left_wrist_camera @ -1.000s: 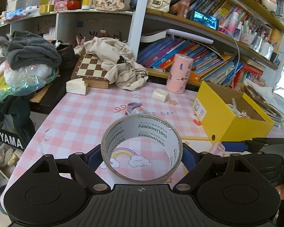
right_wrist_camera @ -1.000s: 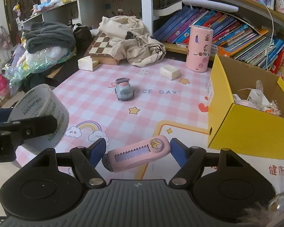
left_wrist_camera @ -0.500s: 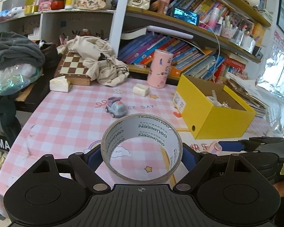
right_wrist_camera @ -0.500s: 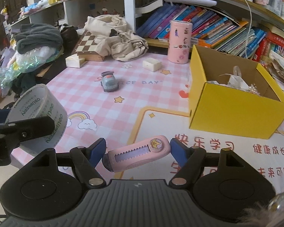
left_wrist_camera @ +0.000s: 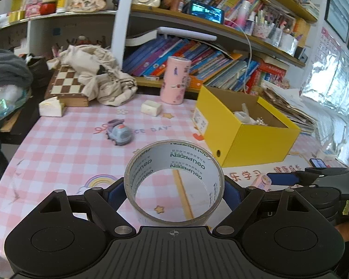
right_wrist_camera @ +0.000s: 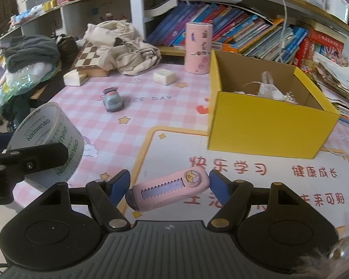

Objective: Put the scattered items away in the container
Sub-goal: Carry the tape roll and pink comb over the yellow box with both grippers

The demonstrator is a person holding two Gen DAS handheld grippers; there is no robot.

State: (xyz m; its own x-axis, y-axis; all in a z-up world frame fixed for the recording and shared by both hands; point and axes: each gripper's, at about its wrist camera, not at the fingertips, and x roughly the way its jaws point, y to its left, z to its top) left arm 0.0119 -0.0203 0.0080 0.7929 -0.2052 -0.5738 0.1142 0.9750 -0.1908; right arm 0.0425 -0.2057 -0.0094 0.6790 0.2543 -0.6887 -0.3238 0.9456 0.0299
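- Left wrist view: my left gripper [left_wrist_camera: 173, 191] is clamped across the outside of a wide grey roll of printed packing tape [left_wrist_camera: 173, 182], hole facing forward, carried above the near edge of the pink checked desk [left_wrist_camera: 58, 148].
- Right gripper [right_wrist_camera: 168, 187] has its blue pads closed on the two ends of a pink plastic utility knife with a star button [right_wrist_camera: 168, 190], held crosswise so it can't swing.
- Open yellow cardboard box [right_wrist_camera: 271, 114] sits toward the desk's right edge, already some white bits in it. Both loads look ready to go over its rim, I reckon.
- Little grey toy car [left_wrist_camera: 118, 132] and white block [left_wrist_camera: 151, 108] are out mid-desk, not yet tidied.
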